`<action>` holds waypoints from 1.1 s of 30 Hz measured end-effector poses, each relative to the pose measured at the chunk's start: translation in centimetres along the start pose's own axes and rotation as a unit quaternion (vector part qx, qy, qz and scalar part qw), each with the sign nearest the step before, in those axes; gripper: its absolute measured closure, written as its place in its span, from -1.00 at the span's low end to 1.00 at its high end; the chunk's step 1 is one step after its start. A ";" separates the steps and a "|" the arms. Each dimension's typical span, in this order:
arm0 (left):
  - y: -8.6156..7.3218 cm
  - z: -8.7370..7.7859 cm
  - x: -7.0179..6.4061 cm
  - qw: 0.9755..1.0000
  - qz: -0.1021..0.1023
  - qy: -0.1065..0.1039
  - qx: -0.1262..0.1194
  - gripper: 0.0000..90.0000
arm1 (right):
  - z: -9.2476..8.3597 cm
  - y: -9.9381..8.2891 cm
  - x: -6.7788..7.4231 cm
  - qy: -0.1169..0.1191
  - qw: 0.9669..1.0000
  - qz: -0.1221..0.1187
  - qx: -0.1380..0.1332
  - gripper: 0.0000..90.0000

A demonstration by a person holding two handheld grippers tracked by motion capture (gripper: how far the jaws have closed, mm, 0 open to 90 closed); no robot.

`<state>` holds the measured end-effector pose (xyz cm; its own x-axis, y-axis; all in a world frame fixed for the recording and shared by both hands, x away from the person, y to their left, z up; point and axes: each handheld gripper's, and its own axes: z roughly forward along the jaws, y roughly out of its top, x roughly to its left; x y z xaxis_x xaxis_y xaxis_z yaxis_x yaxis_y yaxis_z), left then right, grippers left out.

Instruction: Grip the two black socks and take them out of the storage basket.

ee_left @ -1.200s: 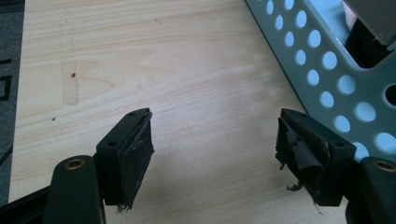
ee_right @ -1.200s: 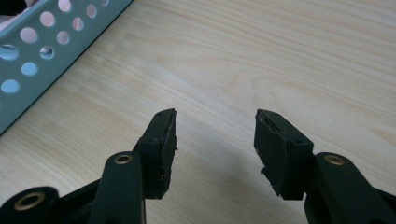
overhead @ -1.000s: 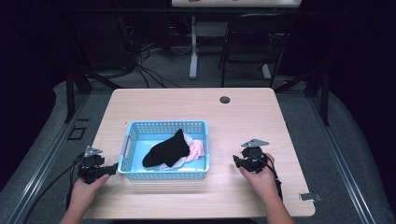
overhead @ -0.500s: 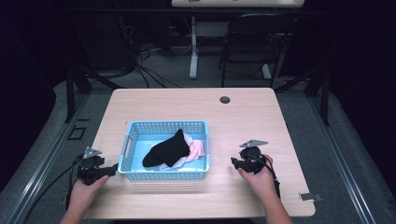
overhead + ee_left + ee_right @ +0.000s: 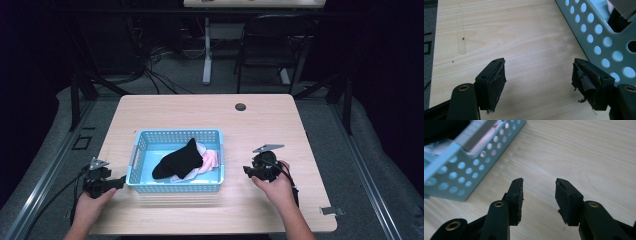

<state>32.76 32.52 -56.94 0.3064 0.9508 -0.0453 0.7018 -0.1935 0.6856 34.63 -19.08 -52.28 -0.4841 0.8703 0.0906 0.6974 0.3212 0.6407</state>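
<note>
A light blue perforated basket [image 5: 145, 145] sits on the wooden table, left of centre. Inside it a black garment [image 5: 179, 160] lies over pink and white cloth [image 5: 211, 160]. My left gripper [image 5: 120, 182] rests just off the basket's near left corner, jaws pointing at it. In the left gripper view its fingers [image 5: 492, 82] stand wide apart over bare wood, the basket wall [image 5: 599, 37] at the right. My right gripper [image 5: 246, 171] stands to the right of the basket. Its jaws [image 5: 539, 200] are open, empty, with the basket corner [image 5: 461, 177] at the left.
A small dark round grommet [image 5: 240, 106] sits near the table's far edge. A chair and desk legs stand on the floor beyond the table. Bare wood [image 5: 280, 125] spreads right of and behind the basket.
My right gripper has crept a little left toward the basket. The left gripper and basket have barely moved.
</note>
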 end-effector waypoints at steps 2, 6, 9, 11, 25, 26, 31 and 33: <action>0.0 0.0 0.0 1.000 0.000 -0.001 0.000 -0.40 | -0.5 0.8 0.4 0.007 1.000 -0.010 0.005 0.29; 0.0 0.0 -0.1 1.000 0.000 -0.001 -0.001 -0.40 | -1.5 2.7 0.7 0.014 0.999 -0.031 0.023 0.27; 0.0 0.0 0.0 1.000 0.001 -0.001 -0.001 -0.40 | -2.2 4.2 0.7 0.020 0.999 -0.032 0.024 0.26; 0.0 0.0 -0.1 1.000 0.001 -0.002 -0.001 -0.40 | -2.7 5.1 0.9 0.033 0.999 -0.032 0.024 0.26; 0.0 0.0 -0.2 1.000 0.005 -0.005 0.001 -0.40 | -3.5 10.0 3.1 0.040 0.995 -0.068 0.056 0.26; 0.1 0.0 -0.2 1.000 0.005 -0.005 0.001 -0.40 | -3.4 10.2 3.3 0.041 0.995 -0.066 0.056 0.27; 0.0 0.0 -0.3 1.000 0.006 -0.005 0.001 -0.41 | -3.0 11.3 4.3 0.055 0.994 -0.068 0.067 0.32; 0.1 0.0 -0.3 1.000 0.007 -0.005 0.001 -0.41 | -2.8 11.7 4.7 0.061 0.993 -0.072 0.072 0.33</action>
<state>32.73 32.20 -56.91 0.3222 0.9457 -0.0425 0.6981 -0.2070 0.6855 39.03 -12.29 -42.25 -0.6387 0.7626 0.1027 0.6804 0.4973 0.5383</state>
